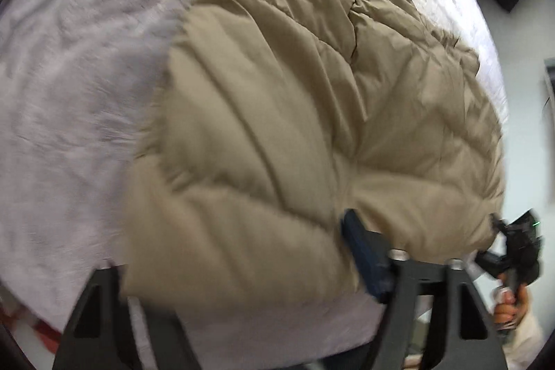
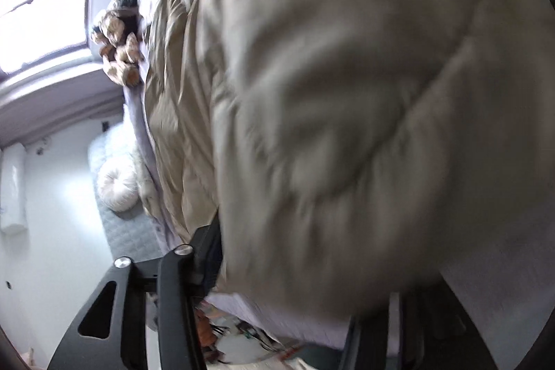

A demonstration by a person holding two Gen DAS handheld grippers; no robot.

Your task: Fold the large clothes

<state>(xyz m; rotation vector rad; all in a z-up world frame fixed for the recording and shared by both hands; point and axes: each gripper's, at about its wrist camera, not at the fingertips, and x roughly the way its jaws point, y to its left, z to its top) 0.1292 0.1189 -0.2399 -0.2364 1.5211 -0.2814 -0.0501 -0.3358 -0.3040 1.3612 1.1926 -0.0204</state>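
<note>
One tan puffer jacket (image 1: 284,113) spread on bed (image 1: 69,113). Left gripper (image 1: 229,259) fingers wide, jacket hem between. Right gripper (image 2: 312,283) fingers parted, view blocked by jacket. Plush toy (image 2: 118,47) at bed edge.

Beige puffer jacket (image 1: 277,113) on white bed (image 1: 69,92); left hand-held gripper (image 1: 229,248) open over hem

Left gripper (image 1: 236,269) jaws spread — right gripper (image 2: 312,269) angled down
</note>
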